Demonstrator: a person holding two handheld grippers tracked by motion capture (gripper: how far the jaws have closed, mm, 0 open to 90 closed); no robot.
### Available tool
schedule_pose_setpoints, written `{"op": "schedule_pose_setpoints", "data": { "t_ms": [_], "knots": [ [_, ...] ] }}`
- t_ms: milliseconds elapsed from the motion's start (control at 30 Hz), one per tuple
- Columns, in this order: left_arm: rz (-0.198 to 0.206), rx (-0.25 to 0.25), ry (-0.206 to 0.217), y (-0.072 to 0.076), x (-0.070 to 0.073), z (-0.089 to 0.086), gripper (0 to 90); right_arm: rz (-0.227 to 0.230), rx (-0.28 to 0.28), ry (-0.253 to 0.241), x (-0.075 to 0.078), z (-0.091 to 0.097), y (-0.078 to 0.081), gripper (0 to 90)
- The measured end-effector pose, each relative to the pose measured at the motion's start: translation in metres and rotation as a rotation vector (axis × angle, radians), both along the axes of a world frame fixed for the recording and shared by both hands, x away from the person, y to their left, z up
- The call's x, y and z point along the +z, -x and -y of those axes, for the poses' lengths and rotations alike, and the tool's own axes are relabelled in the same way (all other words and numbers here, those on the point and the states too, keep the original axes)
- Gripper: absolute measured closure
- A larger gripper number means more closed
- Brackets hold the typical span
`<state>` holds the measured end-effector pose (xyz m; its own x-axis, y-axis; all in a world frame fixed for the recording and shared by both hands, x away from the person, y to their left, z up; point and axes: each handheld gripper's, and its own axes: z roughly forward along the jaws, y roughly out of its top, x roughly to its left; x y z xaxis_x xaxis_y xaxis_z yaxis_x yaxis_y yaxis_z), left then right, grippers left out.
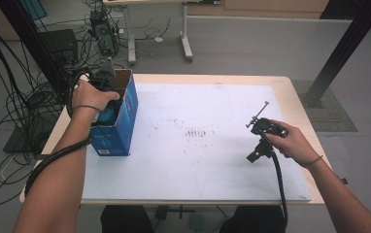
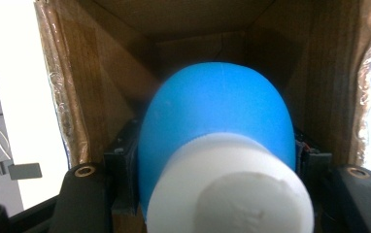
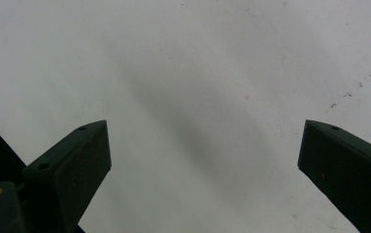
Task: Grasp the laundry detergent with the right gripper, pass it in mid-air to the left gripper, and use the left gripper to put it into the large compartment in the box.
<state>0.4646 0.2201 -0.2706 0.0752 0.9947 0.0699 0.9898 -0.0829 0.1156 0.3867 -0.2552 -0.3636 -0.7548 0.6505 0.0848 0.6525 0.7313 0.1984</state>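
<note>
1. An open-topped blue cardboard box [image 1: 118,124] is seen standing near the table's [image 1: 290,97] left edge; a blue bottle [image 2: 212,121] is held inside its brown interior [image 2: 110,87]
2. The bottle is rounded and plain blue, with a ribbed white cap [image 2: 232,194] turned towards the left gripper's camera
3. The left gripper [image 2: 212,160] is clamped on the bottle, one jaw on each side of its body, within the box mouth
4. The right gripper [image 3: 203,160] is held over the bare white mat [image 1: 198,145] near the right edge, jaws wide apart with nothing between them
5. The mat between box and right gripper is left unoccupied
</note>
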Motion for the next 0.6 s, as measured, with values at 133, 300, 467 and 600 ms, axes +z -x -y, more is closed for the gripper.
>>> {"op": "schedule_pose_setpoints", "data": {
  "t_ms": [133, 300, 467, 600],
  "knots": [
    [0.002, 0.004, 0.004, 0.0002, -0.0001, -0.0004, 37.5, 0.001, -0.002, -0.002, -0.0005, 0.0002, 0.0002, 4.9],
    [0.001, 0.006, 0.006, -0.0001, -0.0002, -0.001, 37.5, 0.004, 0.001, 0.002, -0.0002, -0.0002, 0.0001, 4.8],
    [0.002, 0.007, 0.007, 0.0, -0.0002, -0.0011, 37.5, 0.001, 0.0, 0.003, -0.0002, -0.0009, -0.0004, 4.8],
    [0.001, 0.008, 0.01, 0.0001, -0.0001, -0.0022, 37.5, 0.004, -0.001, 0.004, 0.0004, -0.001, -0.0004, 4.7]
  ]
}}
